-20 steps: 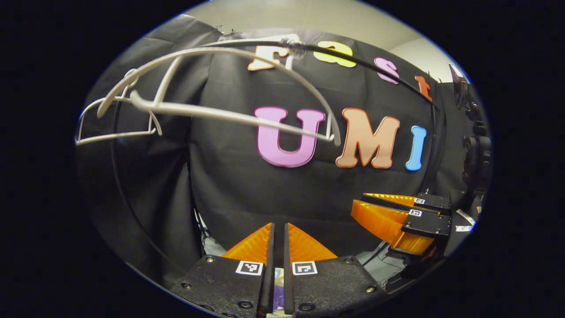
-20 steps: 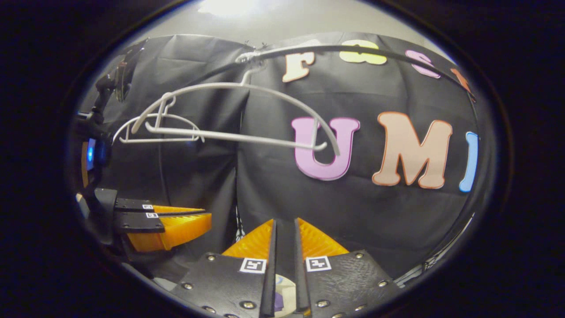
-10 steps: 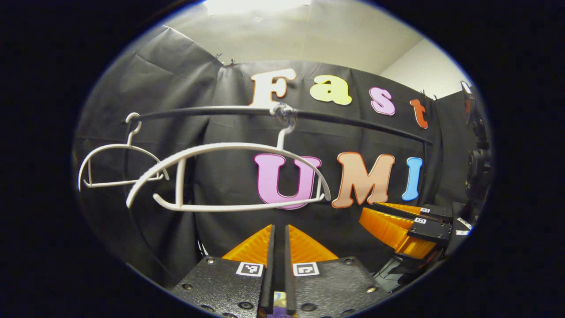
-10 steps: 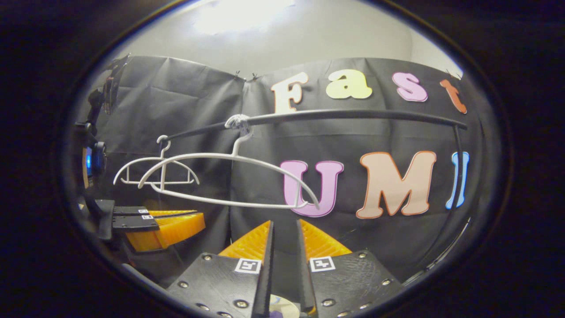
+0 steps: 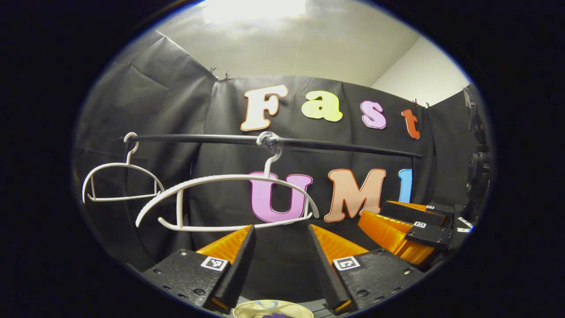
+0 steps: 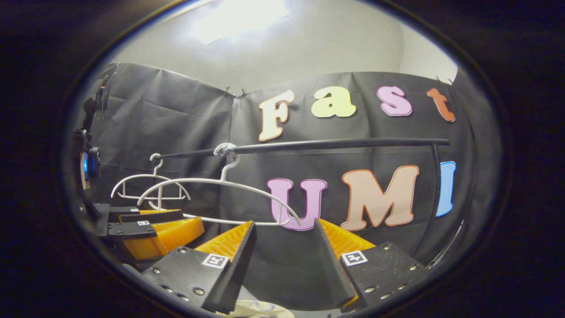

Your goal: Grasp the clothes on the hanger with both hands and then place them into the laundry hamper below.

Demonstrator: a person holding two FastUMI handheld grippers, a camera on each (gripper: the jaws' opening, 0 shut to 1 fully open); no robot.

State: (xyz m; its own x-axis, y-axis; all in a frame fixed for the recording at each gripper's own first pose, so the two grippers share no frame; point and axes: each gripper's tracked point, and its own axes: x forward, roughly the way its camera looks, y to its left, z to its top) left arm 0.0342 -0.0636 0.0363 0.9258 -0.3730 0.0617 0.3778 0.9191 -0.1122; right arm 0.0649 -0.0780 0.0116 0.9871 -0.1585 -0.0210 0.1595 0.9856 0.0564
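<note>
Two white hangers [image 5: 225, 207] [image 5: 118, 181], one black rail [image 5: 335, 145], two grippers [image 5: 278, 247] [image 6: 282, 240]

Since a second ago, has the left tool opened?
Yes. The left tool had its fingers nearly together; now they stand wide apart below the white hanger on the black rail.

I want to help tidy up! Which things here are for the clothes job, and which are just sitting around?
For the job: left gripper, open; right gripper, open; near white hanger, bare; pale round rim below, maybe the hamper.
Just there: far white hanger, bare; black rail.
</note>
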